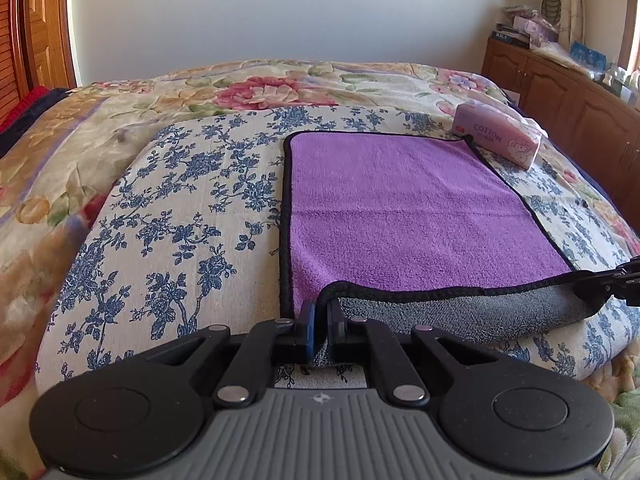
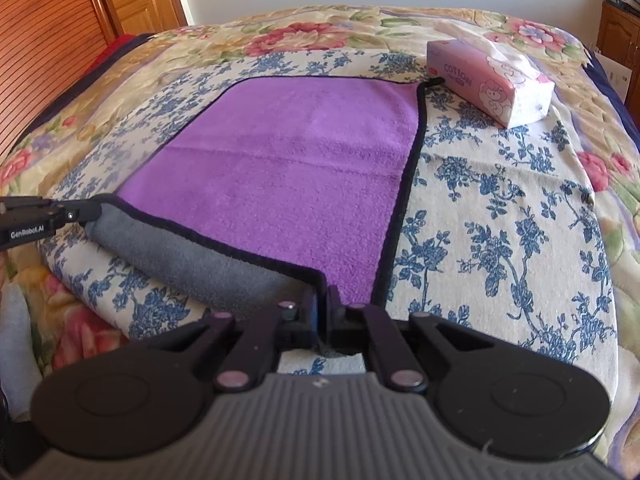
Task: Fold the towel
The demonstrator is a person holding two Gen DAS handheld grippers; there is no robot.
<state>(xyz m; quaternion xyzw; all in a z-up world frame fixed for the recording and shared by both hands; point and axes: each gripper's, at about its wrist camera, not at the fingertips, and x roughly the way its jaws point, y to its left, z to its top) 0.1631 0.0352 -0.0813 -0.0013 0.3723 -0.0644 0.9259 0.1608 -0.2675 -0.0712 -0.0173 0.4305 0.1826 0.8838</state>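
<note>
Both tools are clamped on the near corners of the towel (image 1: 400, 204): my left tool (image 1: 320, 320) pinches the near-left corner and my right tool (image 2: 322, 300) the near-right, with the near hem lifted between them so the grey underside rolls up. Its purple face stretches straight away from me, long axis toward the far hem, so I judge the fold goes forward over that span, both arms equally near. It lies on a blue-flowered cloth (image 1: 180, 208) on the bed (image 1: 240, 84), a tissue box (image 2: 488, 80) just beside the far-right corner.
</note>
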